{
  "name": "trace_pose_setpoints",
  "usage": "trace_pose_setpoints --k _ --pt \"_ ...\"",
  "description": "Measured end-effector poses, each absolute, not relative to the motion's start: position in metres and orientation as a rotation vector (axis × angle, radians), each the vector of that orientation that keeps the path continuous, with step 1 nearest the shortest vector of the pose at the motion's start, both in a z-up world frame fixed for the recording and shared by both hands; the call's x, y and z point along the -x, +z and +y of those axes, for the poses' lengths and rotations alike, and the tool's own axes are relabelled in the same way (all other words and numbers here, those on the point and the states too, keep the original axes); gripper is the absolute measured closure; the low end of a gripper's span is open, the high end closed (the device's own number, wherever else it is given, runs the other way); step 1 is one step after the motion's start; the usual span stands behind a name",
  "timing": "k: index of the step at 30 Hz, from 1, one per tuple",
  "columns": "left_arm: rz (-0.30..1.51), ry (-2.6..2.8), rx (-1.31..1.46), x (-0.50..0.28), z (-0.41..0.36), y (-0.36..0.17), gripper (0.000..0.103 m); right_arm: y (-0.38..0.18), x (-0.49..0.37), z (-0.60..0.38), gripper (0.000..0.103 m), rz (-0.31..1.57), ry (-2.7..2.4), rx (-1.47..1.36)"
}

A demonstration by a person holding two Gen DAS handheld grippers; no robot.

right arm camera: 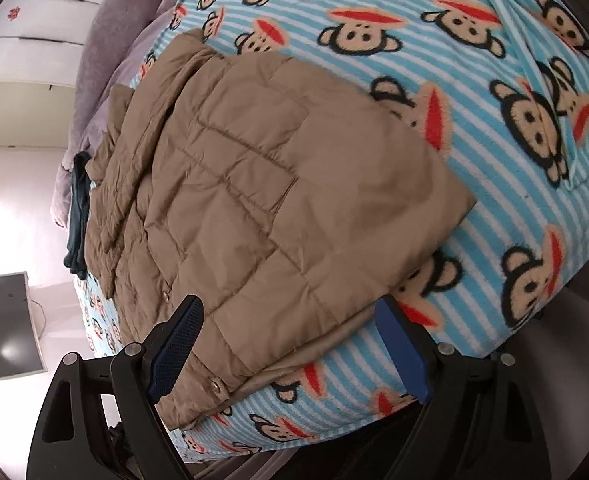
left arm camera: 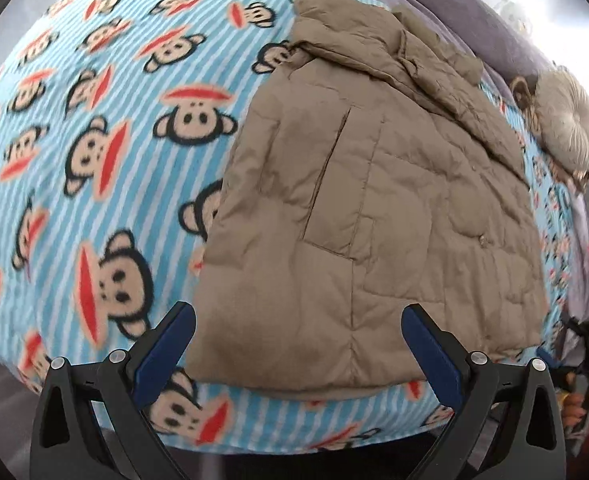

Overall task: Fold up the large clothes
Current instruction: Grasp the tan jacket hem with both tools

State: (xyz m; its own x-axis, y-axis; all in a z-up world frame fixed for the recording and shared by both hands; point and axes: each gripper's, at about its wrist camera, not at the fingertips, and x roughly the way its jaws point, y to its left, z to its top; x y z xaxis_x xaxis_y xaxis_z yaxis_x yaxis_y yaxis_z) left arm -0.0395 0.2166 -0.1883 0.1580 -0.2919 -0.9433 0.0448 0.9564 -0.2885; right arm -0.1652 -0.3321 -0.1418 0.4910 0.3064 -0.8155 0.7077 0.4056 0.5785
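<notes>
A tan quilted puffer jacket (left arm camera: 374, 208) lies partly folded on a bed, its hem toward the near edge and its collar at the far side. My left gripper (left arm camera: 298, 316) hovers open over the hem's near left corner, blue pads wide apart with nothing pressed between them. In the right wrist view the same jacket (right arm camera: 262, 192) fills the middle. My right gripper (right arm camera: 290, 312) stands open above the hem's near edge, beside the snap-button placket; its pads do not press on the cloth.
The bed carries a blue-and-white striped fleece blanket (left arm camera: 94, 152) printed with monkey faces. A grey quilt (left arm camera: 454, 12) lies at the far side, with a round beige cushion (left arm camera: 570, 128). A dark garment (right arm camera: 77, 216) sits beside the jacket's collar. The bed's near edge (right arm camera: 334, 432) is just below the grippers.
</notes>
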Motion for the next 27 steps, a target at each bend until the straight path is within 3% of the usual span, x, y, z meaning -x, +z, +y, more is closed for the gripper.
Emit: trace_pose_setpoints --k 15,27 --pt "1.487 -0.260 0.505 0.070 0.249 -0.217 0.000 -0.213 0.213 -0.359 0.013 0.995 -0.362 -1.577" --pt "1.518 -0.289 0.671 0.064 0.213 -0.253 0.000 -0.222 0.174 -0.344 0.013 1.043 -0.281 -1.557"
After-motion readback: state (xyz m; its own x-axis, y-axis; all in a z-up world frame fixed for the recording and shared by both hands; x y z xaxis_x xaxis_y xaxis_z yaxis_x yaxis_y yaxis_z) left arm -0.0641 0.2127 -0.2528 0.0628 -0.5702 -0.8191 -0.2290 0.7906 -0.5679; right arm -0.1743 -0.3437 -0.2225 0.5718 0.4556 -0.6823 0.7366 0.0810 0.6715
